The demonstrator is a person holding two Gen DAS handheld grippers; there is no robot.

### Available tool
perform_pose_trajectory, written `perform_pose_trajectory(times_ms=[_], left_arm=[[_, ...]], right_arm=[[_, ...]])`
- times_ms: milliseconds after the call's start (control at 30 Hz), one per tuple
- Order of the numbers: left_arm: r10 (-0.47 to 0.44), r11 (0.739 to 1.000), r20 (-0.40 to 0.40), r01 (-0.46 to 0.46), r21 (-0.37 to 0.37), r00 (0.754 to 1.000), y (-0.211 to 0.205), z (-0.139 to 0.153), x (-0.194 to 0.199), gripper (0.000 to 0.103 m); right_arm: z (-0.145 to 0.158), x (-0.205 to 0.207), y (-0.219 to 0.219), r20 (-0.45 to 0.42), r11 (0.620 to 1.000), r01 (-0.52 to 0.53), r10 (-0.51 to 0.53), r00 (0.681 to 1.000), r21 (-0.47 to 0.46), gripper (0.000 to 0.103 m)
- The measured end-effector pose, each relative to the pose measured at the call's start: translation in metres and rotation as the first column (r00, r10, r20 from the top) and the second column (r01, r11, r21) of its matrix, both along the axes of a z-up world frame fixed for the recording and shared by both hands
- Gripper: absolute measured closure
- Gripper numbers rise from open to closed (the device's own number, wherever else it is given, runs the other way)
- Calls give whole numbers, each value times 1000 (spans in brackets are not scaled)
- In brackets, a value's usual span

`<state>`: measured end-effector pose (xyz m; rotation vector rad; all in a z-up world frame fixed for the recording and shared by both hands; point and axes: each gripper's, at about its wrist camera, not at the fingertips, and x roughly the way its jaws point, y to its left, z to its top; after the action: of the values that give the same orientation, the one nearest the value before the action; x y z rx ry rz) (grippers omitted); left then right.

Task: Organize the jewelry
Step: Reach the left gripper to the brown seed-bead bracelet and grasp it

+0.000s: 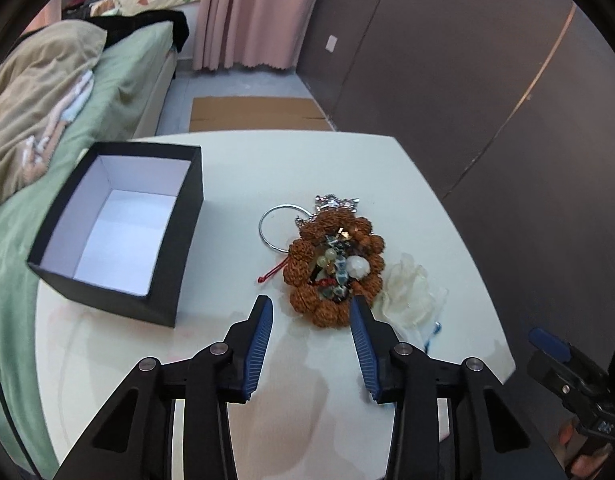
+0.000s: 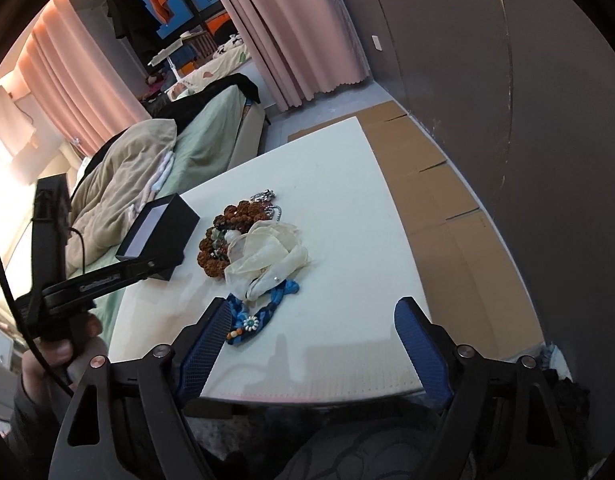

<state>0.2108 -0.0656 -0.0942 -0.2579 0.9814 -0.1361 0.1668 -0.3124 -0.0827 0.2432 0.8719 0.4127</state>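
Note:
A heap of jewelry lies mid-table: a ring of large brown beads (image 1: 307, 300) filled with small coloured beads, a silver bangle (image 1: 260, 226), a silver chain (image 1: 335, 201) and a cream sheer fabric piece (image 1: 407, 296). A blue braided necklace (image 2: 281, 294) with a flower charm lies nearest the table's front. My left gripper (image 1: 310, 306) is open, its fingertips either side of the brown beads' near edge, pads not pressing. The right gripper (image 2: 313, 310) is open and low over the front edge, its left finger beside the blue necklace. An empty black box (image 1: 179, 248) with white lining stands left of the heap.
The white table (image 1: 307, 400) ends close to a dark wall (image 1: 487, 80) on the right. A green bed (image 1: 107, 92) with a beige duvet runs along the left. Flat cardboard (image 1: 255, 114) lies on the floor beyond. A hand (image 2: 67, 352) holds the left gripper's handle.

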Motion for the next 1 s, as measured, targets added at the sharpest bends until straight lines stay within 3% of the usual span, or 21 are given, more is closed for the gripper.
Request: perform_pose_trajectory(times_ms=[400, 600, 633, 667, 800, 1000], left_arm=[[53, 998, -80, -52, 20, 995, 3, -33, 32, 63], [46, 997, -67, -41, 67, 997, -4, -32, 30, 66], [37, 998, -74, -32, 59, 997, -4, -32, 30, 82], [31, 999, -87, -27, 43, 996, -6, -34, 30, 83], [31, 1000, -102, -30, 8, 994, 0, -28, 25, 84], [4, 1000, -45, -6, -30, 999, 5, -3, 11, 84]], right_arm=[[-13, 17, -4, -39, 1000, -14, 15, 999, 25, 19], [-16, 23, 7, -54, 998, -36, 39, 998, 57, 19], [-16, 25, 11, -56, 997, -39, 43, 997, 67, 19], [-16, 28, 13, -58, 996, -43, 47, 997, 75, 19], [-17, 38, 22, -72, 993, -54, 61, 996, 101, 19], [-24, 46, 29, -107, 991, -55, 68, 992, 124, 19]])
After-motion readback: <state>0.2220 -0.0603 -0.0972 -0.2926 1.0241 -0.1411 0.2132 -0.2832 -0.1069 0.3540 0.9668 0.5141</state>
